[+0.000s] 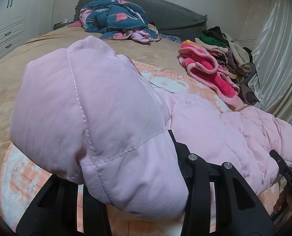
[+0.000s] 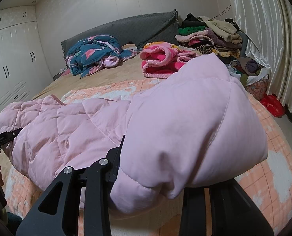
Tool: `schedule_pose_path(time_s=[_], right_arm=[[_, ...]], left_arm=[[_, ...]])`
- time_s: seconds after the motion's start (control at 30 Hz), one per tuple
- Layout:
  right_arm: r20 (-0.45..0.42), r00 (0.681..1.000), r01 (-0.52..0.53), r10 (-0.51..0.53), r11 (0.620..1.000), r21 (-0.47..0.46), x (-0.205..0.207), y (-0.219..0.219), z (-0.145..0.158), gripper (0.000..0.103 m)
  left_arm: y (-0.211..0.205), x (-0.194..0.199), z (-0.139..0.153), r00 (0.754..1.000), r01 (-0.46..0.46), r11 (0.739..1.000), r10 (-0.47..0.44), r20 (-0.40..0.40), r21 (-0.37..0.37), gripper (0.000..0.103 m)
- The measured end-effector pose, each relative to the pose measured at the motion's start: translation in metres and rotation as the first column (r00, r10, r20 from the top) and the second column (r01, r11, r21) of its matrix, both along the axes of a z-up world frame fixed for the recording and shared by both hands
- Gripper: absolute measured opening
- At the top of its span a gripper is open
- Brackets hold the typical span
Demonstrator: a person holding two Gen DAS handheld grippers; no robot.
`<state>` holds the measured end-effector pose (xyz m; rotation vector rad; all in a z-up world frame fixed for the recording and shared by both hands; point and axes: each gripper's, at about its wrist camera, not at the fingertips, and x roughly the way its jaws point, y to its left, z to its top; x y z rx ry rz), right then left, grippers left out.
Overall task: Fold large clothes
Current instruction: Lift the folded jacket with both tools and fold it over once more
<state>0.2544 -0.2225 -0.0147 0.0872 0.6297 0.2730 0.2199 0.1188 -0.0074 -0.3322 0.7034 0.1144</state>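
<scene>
On the bed [image 1: 6, 90], near its foot, a pale pink quilted jacket [image 1: 98, 106] is held up between two hand-held grippers, its padded bulk sagging between them above an orange and white patterned blanket [image 1: 165, 76] that lies over the tan bedspread. Seen from the left wrist, the left gripper [image 1: 138, 167] has its black fingers [image 1: 173, 139] buried in the fabric, with one end of the jacket bunched and draped over them; the tips are hidden, but the cloth sits pinched between them. Seen from the right wrist, the right gripper [image 2: 155, 169] grips the other end in the same way, one finger edge showing against the cloth and the rest covered by a puffed fold.

Beyond the jacket, toward the head of the bed, a crumpled teal quilt with pink flamingos [image 1: 116, 17] lies against a grey headboard cushion [image 1: 171, 15]. To the right of the jacket, a bright pink fleece garment [image 1: 206, 68] lies on the bed, and behind it is a stack of mixed clothes [image 1: 224, 45]. Shiny cream curtains [image 1: 279, 59] hang past the stack, and a white wardrobe [image 1: 6, 23] stands on the bed's far left.
</scene>
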Motion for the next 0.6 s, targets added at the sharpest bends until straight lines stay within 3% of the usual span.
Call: schedule_pose_path(time_s=[0.3,0.6], right_arm=[[-0.011,1.0,0.005,-0.005,1.0,0.007,-0.029,-0.001,-0.009,0.032],[-0.031,0.999,0.015,-0.015,1.0,0.021,-0.052,-0.005,-0.016,0.032]], left_arm=[[-0.001,-0.006,0.0,1.0,0.001,1.0,-0.001,-0.002,0.004,0.032],[-0.002,-0.037,-0.014,1.0,0.006,1.0,-0.005,-0.018,0.018,0.032]])
